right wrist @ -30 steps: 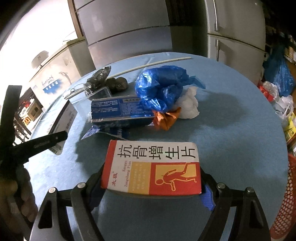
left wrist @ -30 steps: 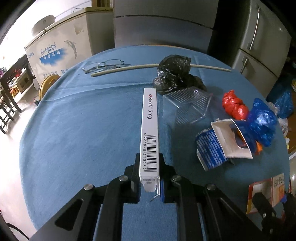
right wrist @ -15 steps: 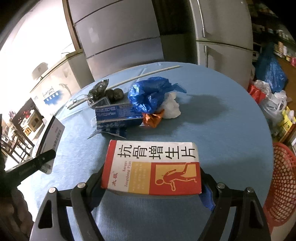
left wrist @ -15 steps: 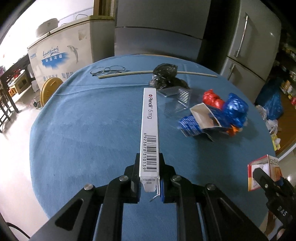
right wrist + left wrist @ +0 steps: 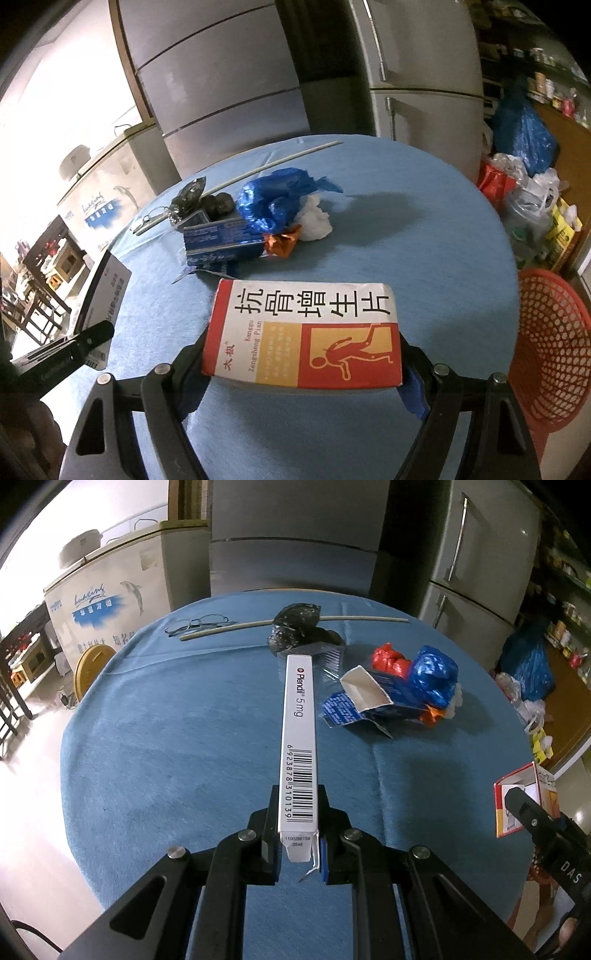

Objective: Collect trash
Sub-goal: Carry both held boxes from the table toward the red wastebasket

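Note:
My left gripper (image 5: 297, 834) is shut on a long white medicine box (image 5: 299, 738) with a barcode, held above the blue round table (image 5: 166, 746). My right gripper (image 5: 303, 354) is shut on a wide red, white and yellow medicine box (image 5: 306, 332), also lifted over the table. On the table's far side lies a heap of trash: a torn blue carton (image 5: 369, 705), a blue plastic bag (image 5: 277, 199), a red bag (image 5: 388, 657), a black bag (image 5: 299, 627), a clear plastic tray (image 5: 317, 653), white crumpled paper (image 5: 314, 221). A red mesh basket (image 5: 550, 343) stands off the table's right edge.
Glasses (image 5: 195, 622) and a long pale stick (image 5: 229, 627) lie at the table's far edge. Grey fridges (image 5: 476, 554) and a white chest freezer (image 5: 107, 598) stand behind. Bags (image 5: 524, 184) clutter the floor at right. Wooden furniture (image 5: 44, 266) is at left.
Both grippers have pulled back and risen from the trash heap, each keeping its box. The heap now looks smaller and farther, and the red basket has come into the right wrist view.

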`<action>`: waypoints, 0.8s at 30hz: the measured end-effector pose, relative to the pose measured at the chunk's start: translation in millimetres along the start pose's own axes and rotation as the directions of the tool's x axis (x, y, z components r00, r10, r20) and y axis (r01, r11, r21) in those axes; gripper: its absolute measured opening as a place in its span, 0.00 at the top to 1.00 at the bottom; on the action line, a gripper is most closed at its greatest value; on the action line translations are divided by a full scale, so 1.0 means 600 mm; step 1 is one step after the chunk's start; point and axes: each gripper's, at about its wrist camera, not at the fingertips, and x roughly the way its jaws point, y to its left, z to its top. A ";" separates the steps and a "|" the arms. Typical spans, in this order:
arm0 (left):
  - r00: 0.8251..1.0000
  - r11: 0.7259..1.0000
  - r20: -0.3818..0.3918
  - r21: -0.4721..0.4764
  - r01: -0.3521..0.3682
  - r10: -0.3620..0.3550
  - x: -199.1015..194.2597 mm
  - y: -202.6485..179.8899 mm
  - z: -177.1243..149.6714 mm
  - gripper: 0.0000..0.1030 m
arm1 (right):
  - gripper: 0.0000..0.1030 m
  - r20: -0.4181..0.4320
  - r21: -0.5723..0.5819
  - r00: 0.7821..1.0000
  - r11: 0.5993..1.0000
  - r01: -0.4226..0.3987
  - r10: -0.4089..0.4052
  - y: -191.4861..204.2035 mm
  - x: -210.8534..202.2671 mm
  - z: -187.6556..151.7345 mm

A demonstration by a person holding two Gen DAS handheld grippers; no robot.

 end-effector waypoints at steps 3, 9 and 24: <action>1.000 1.000 -0.001 0.015 0.000 0.000 -0.004 -0.011 0.002 0.85 | 0.17 0.007 0.023 1.000 1.000 0.004 -0.004 -0.016 -0.008 0.000; 1.000 0.998 0.000 0.066 0.007 -0.007 -0.007 -0.049 0.005 0.85 | 0.17 0.013 0.072 1.000 0.997 0.012 -0.013 -0.052 -0.016 -0.004; 0.999 0.972 -0.031 0.233 0.038 -0.032 0.014 -0.196 0.019 0.85 | 0.17 0.038 0.218 0.996 0.973 0.072 -0.082 -0.175 -0.046 -0.010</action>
